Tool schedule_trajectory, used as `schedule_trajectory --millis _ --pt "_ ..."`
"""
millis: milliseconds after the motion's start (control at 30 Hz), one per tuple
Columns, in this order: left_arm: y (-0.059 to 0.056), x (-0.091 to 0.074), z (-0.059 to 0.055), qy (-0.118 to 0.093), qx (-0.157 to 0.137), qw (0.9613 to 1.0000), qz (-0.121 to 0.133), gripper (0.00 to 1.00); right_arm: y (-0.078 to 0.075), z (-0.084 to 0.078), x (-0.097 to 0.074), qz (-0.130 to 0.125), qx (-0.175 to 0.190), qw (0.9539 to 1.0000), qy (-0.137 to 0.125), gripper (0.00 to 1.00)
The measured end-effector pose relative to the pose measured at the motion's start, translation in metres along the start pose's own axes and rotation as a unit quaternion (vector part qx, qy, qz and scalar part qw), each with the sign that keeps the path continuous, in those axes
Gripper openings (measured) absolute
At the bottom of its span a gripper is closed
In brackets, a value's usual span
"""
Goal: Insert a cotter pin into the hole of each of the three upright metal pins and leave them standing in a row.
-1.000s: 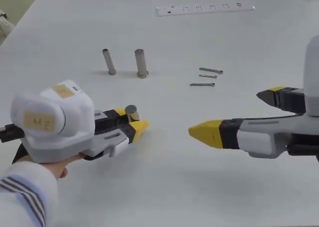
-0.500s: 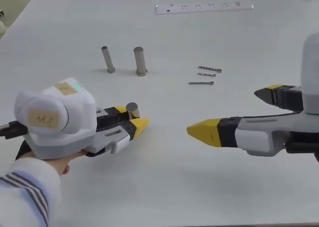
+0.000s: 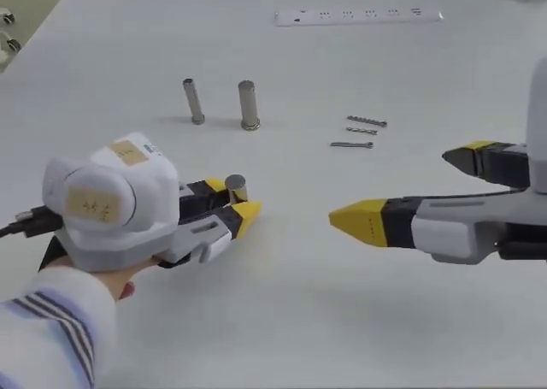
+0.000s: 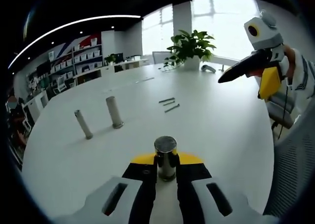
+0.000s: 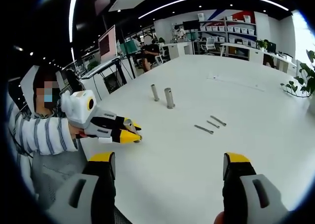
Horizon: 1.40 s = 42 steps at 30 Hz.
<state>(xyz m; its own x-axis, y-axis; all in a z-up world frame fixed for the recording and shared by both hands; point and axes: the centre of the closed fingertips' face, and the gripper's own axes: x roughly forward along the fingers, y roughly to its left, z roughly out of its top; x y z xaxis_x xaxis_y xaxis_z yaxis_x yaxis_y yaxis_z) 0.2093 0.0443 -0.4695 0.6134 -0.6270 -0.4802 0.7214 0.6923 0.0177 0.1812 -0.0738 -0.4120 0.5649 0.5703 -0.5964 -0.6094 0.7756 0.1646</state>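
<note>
My left gripper [image 3: 237,202] is shut on a short upright metal pin [image 3: 236,187], which stands between its yellow tips [image 4: 166,158] just above the white table. Two more metal pins stand farther back: a thin pin [image 3: 193,102] on the left and a thicker pin [image 3: 249,106] beside it; both also appear in the left gripper view [image 4: 83,124] [image 4: 114,112]. Three cotter pins [image 3: 359,131] lie flat to the right of them, seen again from the right gripper [image 5: 209,124]. My right gripper [image 3: 406,192] hovers open at the right, its jaws wide apart and nothing between them [image 5: 167,165].
A white power strip [image 3: 359,16] lies at the far edge of the table [image 3: 282,303]. A potted plant [image 4: 189,47] stands at one end. A seated person [image 5: 150,49] is at a desk in the background.
The head camera shifted slightly. The left gripper still holds the pin, having edged a little to the right and nearer. The right gripper stays open in about the same place.
</note>
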Motion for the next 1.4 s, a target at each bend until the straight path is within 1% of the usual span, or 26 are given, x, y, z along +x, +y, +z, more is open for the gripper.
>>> schedule_trajectory --millis 67,200,267,333,367,467,533,567,633,667,700,767,833,867,900,933,1000,1033,1067,1100,1133,1167,1267,1300,1367,1400 --pt "0.002 -0.004 0.004 -0.005 -0.003 1.0000 0.000 0.14 -0.002 -0.001 0.000 0.003 -0.014 0.9999 0.006 0.88" --pt "0.004 -0.012 0.015 -0.023 -0.020 0.9995 -0.005 0.29 -0.012 0.003 0.001 -0.005 -0.053 0.9985 0.015 0.86" --pt "0.003 -0.018 0.021 -0.031 -0.033 0.9988 -0.017 0.34 -0.017 0.008 0.002 -0.001 -0.088 0.9960 0.017 0.86" --pt "0.003 -0.025 0.027 -0.041 -0.044 0.9980 -0.022 0.41 -0.020 0.013 0.004 0.005 -0.104 0.9945 0.009 0.86" --pt "0.005 -0.028 0.030 -0.047 -0.052 0.9973 -0.022 0.44 -0.020 0.013 0.005 0.013 -0.113 0.9934 0.013 0.85" --pt "0.008 -0.036 0.034 -0.053 -0.053 0.9970 -0.022 0.52 -0.026 0.014 0.010 0.019 -0.142 0.9893 0.028 0.83" --pt "0.009 -0.042 0.037 -0.056 -0.059 0.9964 -0.022 0.59 -0.035 0.017 0.014 0.015 -0.185 0.9816 0.046 0.80" --pt "0.009 -0.044 0.038 -0.058 -0.059 0.9964 -0.022 0.62 -0.037 0.018 0.016 0.019 -0.197 0.9789 0.051 0.78" --pt "0.008 -0.048 0.039 -0.057 -0.066 0.9959 -0.025 0.69 -0.041 0.021 0.020 0.024 -0.207 0.9764 0.058 0.76" --pt "0.008 -0.049 0.035 -0.044 -0.085 0.9952 -0.021 0.74 -0.045 0.023 0.023 0.027 -0.219 0.9734 0.063 0.74" --pt "0.008 -0.051 0.035 -0.045 -0.083 0.9953 -0.022 0.77 -0.048 0.024 0.025 0.029 -0.227 0.9712 0.066 0.73" --pt "0.005 -0.055 0.035 -0.044 -0.075 0.9959 -0.024 0.79 -0.054 0.027 0.031 0.036 -0.244 0.9665 0.072 0.70" --pt "0.002 -0.058 0.032 -0.036 -0.079 0.9959 -0.025 0.83 -0.057 0.029 0.038 0.054 -0.252 0.9633 0.075 0.68" --pt "0.000 -0.060 0.032 -0.037 -0.081 0.9956 -0.027 0.85 -0.061 0.032 0.041 0.053 -0.255 0.9625 0.077 0.67" --pt "-0.002 -0.061 0.033 -0.040 -0.086 0.9951 -0.028 0.86 -0.062 0.033 0.043 0.057 -0.270 0.9578 0.082 0.67" --pt "-0.003 -0.062 0.035 -0.043 -0.090 0.9946 -0.028 0.86 -0.064 0.033 0.046 0.070 -0.286 0.9512 0.092 0.64" --pt "-0.005 -0.065 0.038 -0.051 -0.099 0.9934 -0.028 0.88 -0.067 0.037 0.050 0.076 -0.293 0.9484 0.094 0.60" --pt "-0.007 -0.067 0.040 -0.056 -0.101 0.9929 -0.027 0.89 -0.067 0.037 0.052 0.092 -0.305 0.9425 0.100 0.57" --pt "-0.008 -0.068 0.041 -0.058 -0.103 0.9926 -0.027 0.90 -0.070 0.038 0.053 0.094 -0.306 0.9420 0.103 0.55" --pt "-0.010 -0.069 0.043 -0.060 -0.106 0.9922 -0.026 0.93 -0.072 0.037 0.055 0.105 -0.315 0.9364 0.114 0.53" --pt "-0.011 -0.070 0.044 -0.061 -0.108 0.9920 -0.027 0.95 -0.073 0.036 0.056 0.108 -0.321 0.9336 0.117 0.51" --pt "-0.014 -0.070 0.044 -0.061 -0.111 0.9915 -0.030 0.97 -0.076 0.034 0.058 0.104 -0.321 0.9334 0.123 0.50" --pt "-0.016 -0.070 0.041 -0.054 -0.115 0.9914 -0.029 0.99 -0.082 0.028 0.063 0.116 -0.339 0.9222 0.144 0.45" --pt "-0.017 -0.070 0.040 -0.051 -0.117 0.9915 -0.027 0.99 -0.082 0.028 0.064 0.117 -0.340 0.9217 0.146 0.42" --pt "-0.019 -0.071 0.039 -0.049 -0.109 0.9925 -0.025 0.99 -0.083 0.024 0.068 0.130 -0.352 0.9145 0.152 0.35" --pt "-0.018 -0.072 0.037 -0.046 -0.105 0.9932 -0.021 0.99 -0.083 0.023 0.070 0.132 -0.355 0.9125 0.155 0.32"
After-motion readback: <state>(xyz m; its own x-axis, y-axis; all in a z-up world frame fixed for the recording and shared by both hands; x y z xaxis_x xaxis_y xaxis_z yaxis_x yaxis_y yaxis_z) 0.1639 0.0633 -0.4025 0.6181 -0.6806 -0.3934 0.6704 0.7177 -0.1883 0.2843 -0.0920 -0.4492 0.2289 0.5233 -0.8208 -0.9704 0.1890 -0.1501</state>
